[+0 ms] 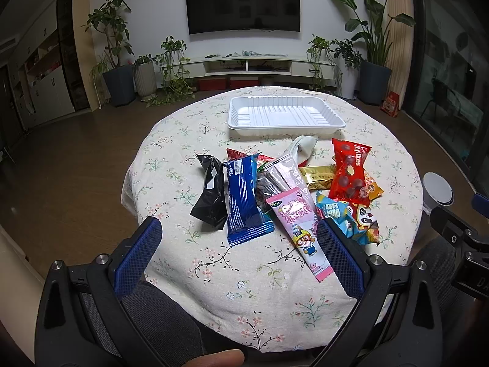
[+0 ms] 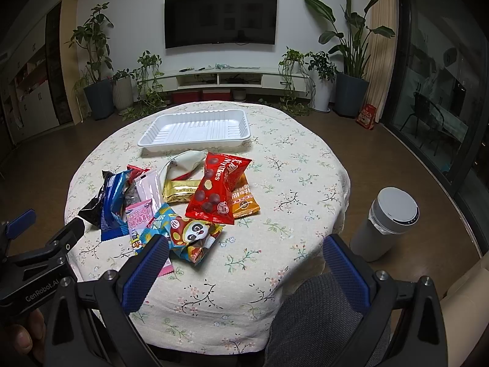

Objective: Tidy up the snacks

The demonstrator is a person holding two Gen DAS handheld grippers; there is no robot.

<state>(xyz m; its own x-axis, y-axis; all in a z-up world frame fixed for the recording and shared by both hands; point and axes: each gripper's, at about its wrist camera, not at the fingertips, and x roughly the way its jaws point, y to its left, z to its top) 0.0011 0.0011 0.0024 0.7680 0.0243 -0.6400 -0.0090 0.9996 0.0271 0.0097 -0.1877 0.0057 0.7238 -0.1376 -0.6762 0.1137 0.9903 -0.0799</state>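
A pile of snack packets lies mid-table: a black packet [image 1: 211, 195], a blue packet [image 1: 244, 202], a pink stick pack [image 1: 302, 229], a red Mylikes bag [image 1: 350, 171] [image 2: 218, 189], a gold bar [image 1: 318, 177], a panda packet [image 2: 195, 232] and an orange packet [image 2: 244, 205]. An empty white tray [image 1: 284, 116] [image 2: 197, 131] sits behind them. My left gripper [image 1: 241, 257] is open and empty, just short of the pile. My right gripper [image 2: 244, 275] is open and empty, near the table's front edge, right of the pile.
The round table has a floral cloth [image 1: 244, 290]. A grey lidded bin [image 2: 385, 223] stands on the floor to the right. The left gripper's body shows at the right wrist view's left edge [image 2: 39, 269]. A TV stand and potted plants line the far wall.
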